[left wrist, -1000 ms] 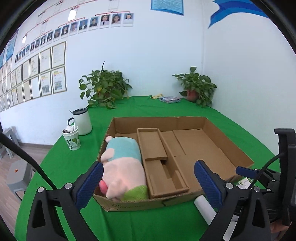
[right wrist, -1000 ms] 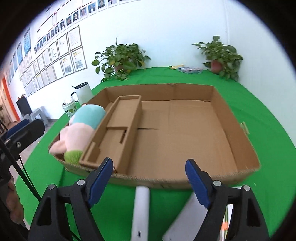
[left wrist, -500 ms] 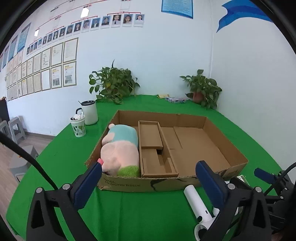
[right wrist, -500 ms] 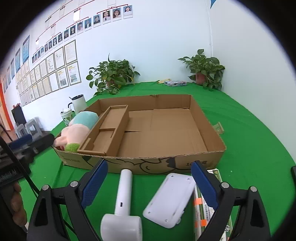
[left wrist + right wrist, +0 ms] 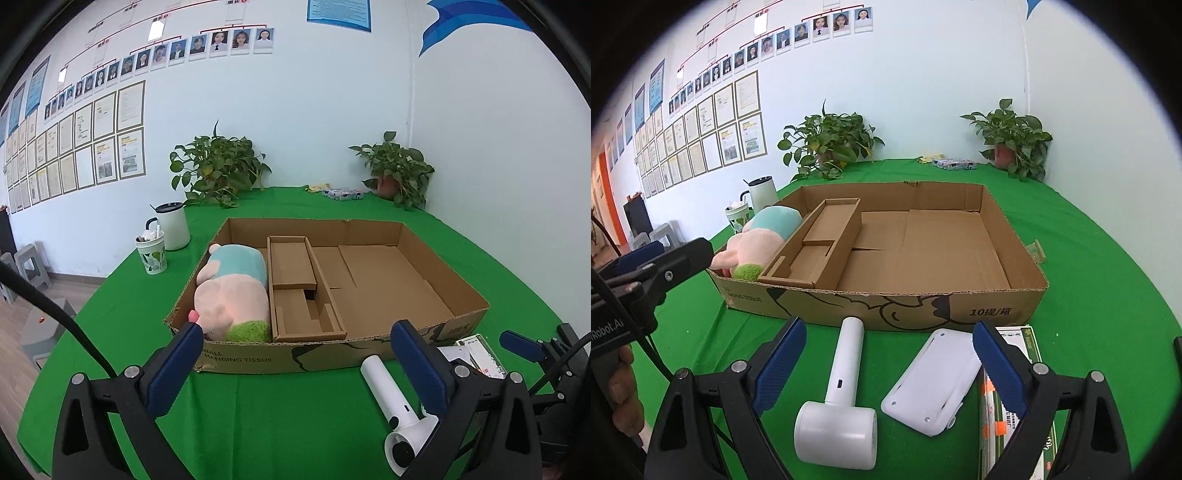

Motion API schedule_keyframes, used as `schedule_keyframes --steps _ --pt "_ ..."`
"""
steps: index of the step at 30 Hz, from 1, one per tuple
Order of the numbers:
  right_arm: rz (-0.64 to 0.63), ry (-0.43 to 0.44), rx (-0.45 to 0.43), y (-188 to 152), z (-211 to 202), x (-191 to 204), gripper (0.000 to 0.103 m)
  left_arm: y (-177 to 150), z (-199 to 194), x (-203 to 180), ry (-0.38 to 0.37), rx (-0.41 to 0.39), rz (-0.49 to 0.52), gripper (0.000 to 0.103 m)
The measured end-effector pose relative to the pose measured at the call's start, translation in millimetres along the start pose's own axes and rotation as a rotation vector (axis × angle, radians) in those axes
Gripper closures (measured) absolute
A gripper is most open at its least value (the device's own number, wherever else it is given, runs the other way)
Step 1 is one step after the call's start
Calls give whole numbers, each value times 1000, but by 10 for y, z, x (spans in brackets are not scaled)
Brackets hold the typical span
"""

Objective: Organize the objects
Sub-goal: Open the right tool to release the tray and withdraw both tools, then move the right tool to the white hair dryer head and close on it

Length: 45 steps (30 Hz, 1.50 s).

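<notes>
- Cardboard box (image 5: 923, 306) sits open-topped on the green surface (image 5: 1108, 280); used as the landmark below.
- Plush toy (image 5: 231, 291) lies inside the box, along its left wall, green end toward the near wall.
- Cardboard insert (image 5: 303, 295) sits inside the box just right of the plush toy, touching it; rest of box floor is bare cardboard.
- White hair dryer (image 5: 842, 398) lies on the surface just in front of the box's near wall, handle pointing at the box, head nearest the camera.
- White flat device (image 5: 931, 387) lies in front of the box, just right of the hair dryer, not touching it.
- Printed packet (image 5: 1019, 369) lies in front of the box's near right corner, partly under the flat device.
- Left claw (image 5: 295, 369): jaws wide apart, holding nothing, hovering in front of the box's near wall.
- Right claw (image 5: 886, 365): jaws wide apart, holding nothing, above the hair dryer and flat device in front of the box.
- White kettle (image 5: 171, 225) and patterned cup (image 5: 151, 254) stand left of the box.
- Two potted plants (image 5: 218, 170) stand behind the box at the wall.
</notes>
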State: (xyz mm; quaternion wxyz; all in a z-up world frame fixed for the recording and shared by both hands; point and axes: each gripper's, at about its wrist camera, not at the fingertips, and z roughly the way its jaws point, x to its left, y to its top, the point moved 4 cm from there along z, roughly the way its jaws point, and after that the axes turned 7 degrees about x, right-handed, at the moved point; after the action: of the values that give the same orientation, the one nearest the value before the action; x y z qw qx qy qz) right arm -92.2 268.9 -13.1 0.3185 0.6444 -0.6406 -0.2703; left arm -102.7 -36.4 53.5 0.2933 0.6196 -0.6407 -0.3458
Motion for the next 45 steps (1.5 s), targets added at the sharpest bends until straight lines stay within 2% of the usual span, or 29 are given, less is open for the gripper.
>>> schedule_keyframes --steps 3,5,6,7,9,10,11,12,13,14,15,16,17,18,19,21,28,34,35,36,37,38,39,41,42,43,44,45 --pt "-1 -6 -9 -12 -23 -17 11 -25 6 28 -16 8 -12 1" --pt "-8 -3 -18 -19 -38 -17 16 -42 15 32 -5 6 -6 1" --pt "-12 1 -26 -22 -54 -13 29 -51 19 25 2 6 1 1" --pt "-16 2 -26 -21 -54 -11 38 -61 21 14 1 8 7 3" --pt "-18 -5 -15 -34 -48 -8 73 -76 31 -9 -17 9 18 12" --pt "-10 2 -5 -40 -41 -13 81 -89 29 -28 -27 12 26 37" --pt "-1 19 4 -47 -35 -16 87 -103 42 -55 -37 24 43 72" --pt "3 50 14 -64 -35 -8 87 -120 79 -78 -42 51 55 86" --pt "-3 68 22 -79 -30 1 86 -138 125 -97 -53 81 61 93" --pt "-11 73 30 -99 -30 15 70 -162 167 -101 -74 106 55 93" --pt "-20 83 29 -126 -39 28 33 -180 195 -96 -92 119 44 92" --pt "-27 106 17 -157 -60 37 15 -193 219 -91 -109 128 33 80" --pt "-38 120 10 -188 -74 50 2 -208 251 -87 -123 146 23 38" --pt "-52 128 15 -218 -70 64 2 -217 267 -77 -136 153 9 14" --pt "-63 137 29 -254 -68 79 2 -223 255 -45 -148 127 -24 2" --pt "-79 149 64 -322 -46 97 2 -214 258 -6 -170 111 -59 2" --pt "-99 195 132 -563 -59 135 2 -255 480 35 -240 216 -96 2" --pt "-155 153 164 -683 -26 199 2 -354 638 -52 -258 270 -79 2" --pt "-161 140 157 -691 -31 201 4 -368 655 -74 -263 275 -72 2" --pt "-160 133 146 -696 -42 199 23 -383 675 -93 -266 279 -66 2" --pt "-158 122 142 -697 -43 193 41 -393 693 -102 -268 283 -63 2" --pt "-157 97 145 -704 -39 184 81 -403 713 -110 -270 289 -63 2" --pt "-155 75 118 -702 -80 166 94 -410 726 -117 -278 294 -65 2" --pt "-133 102 91 -677 -133 128 95 -427 737 -135 -313 307 -61 8" --pt "-108 115 82 -666 -158 95 91 -426 739 -141 -323 309 -57 8" --pt "-87 116 86 -657 -153 67 80 -424 741 -144 -319 304 -57 8" --pt "-70 120 97 -652 -128 45 30 -418 745 -139 -310 296 -60 8" --pt "-48 139 88 -659 -121 20 0 -408 746 -139 -309 288 -64 8"
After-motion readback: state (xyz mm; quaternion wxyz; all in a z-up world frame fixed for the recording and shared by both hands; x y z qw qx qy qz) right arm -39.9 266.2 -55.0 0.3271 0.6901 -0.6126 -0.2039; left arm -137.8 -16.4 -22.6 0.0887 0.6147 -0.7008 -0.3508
